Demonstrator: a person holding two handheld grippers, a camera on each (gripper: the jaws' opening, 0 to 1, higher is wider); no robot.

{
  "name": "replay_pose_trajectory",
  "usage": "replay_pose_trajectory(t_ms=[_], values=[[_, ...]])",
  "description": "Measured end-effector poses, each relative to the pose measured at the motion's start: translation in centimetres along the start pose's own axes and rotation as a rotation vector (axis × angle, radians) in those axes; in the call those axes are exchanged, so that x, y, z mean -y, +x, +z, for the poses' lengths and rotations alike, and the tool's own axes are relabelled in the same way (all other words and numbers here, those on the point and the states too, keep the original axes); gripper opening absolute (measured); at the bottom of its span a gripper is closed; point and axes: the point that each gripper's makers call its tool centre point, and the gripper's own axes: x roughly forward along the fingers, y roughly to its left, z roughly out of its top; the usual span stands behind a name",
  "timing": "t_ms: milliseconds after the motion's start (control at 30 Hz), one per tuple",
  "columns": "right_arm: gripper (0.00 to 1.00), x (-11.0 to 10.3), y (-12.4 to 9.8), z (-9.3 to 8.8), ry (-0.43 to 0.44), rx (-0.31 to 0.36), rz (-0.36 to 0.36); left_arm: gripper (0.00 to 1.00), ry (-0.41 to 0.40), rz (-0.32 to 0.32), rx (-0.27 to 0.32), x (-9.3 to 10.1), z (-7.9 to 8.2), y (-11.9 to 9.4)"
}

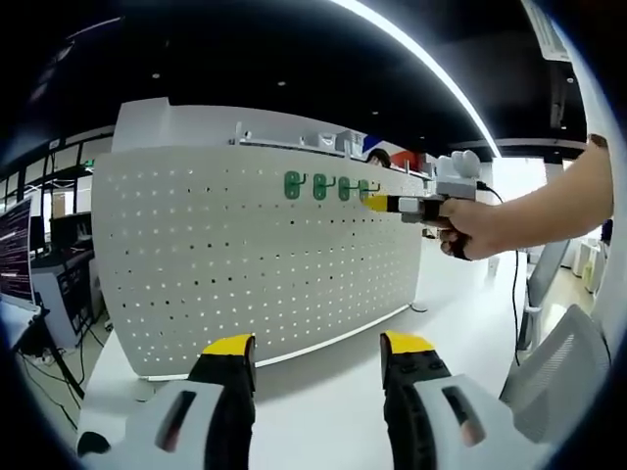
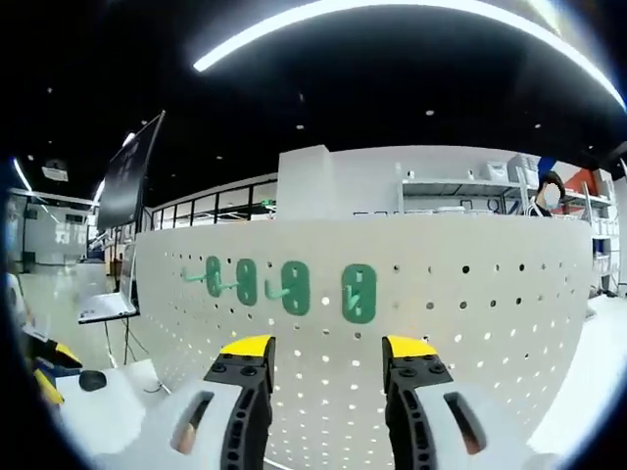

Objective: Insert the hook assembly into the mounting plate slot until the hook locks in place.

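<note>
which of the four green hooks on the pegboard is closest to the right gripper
The green hook at the right end of the row on the pegboard, just above the right gripper; the other three sit farther left.

Both claws gape empty: left claw point(image 1: 318, 354) held low, right claw point(image 2: 326, 357) raised.

no readable text, labels, brands or numbers anywhere, left-side monitor point(image 1: 14, 257) content too blurred to read
</note>
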Motion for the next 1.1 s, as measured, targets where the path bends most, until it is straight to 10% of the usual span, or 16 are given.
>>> replay_pose_trajectory(t_ms=[1100], values=[[0.49, -0.8, -4.8, -1.3, -0.028, -0.005, 0.108, 0.54, 0.019, -0.003, 0.007, 0.0, 0.5, -0.2]])
